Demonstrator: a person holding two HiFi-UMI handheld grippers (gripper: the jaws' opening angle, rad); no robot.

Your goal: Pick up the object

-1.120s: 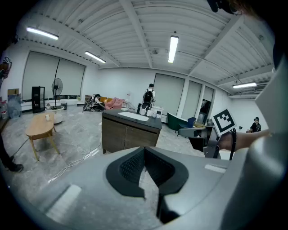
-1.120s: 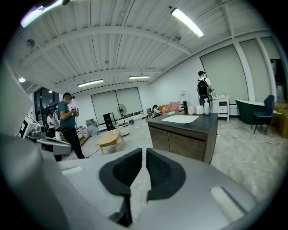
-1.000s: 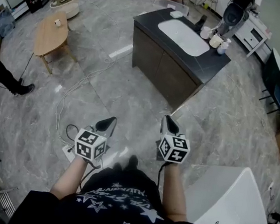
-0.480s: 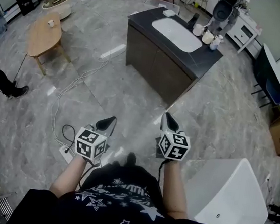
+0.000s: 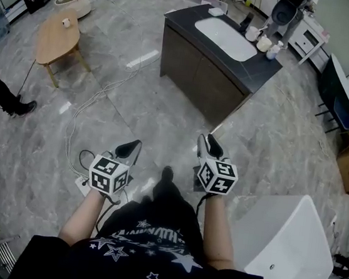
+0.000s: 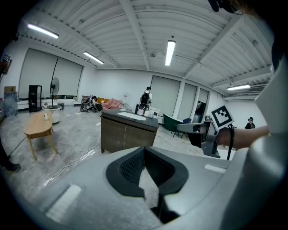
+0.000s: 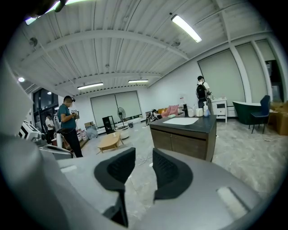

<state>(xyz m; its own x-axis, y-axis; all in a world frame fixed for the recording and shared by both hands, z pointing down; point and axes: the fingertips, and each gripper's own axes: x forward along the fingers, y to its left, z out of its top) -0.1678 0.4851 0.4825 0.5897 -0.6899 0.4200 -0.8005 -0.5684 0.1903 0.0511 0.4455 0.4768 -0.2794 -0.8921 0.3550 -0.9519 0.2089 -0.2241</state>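
Grey marble floor [image 5: 164, 119], left gripper [image 5: 137, 145] jaws clenched, right gripper [image 5: 206, 139] jaws just opening, empty, dark cabinet [image 5: 195, 75] well ahead.

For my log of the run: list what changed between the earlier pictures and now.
The right claw has just opened its jaws, with nothing between them. The left claw stays shut and empty. Both still point toward the counter; nothing was picked up.

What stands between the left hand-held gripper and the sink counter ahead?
Nothing visible: only bare floor lies between the left hand-held gripper and the sink counter. The white cable runs off to its left.
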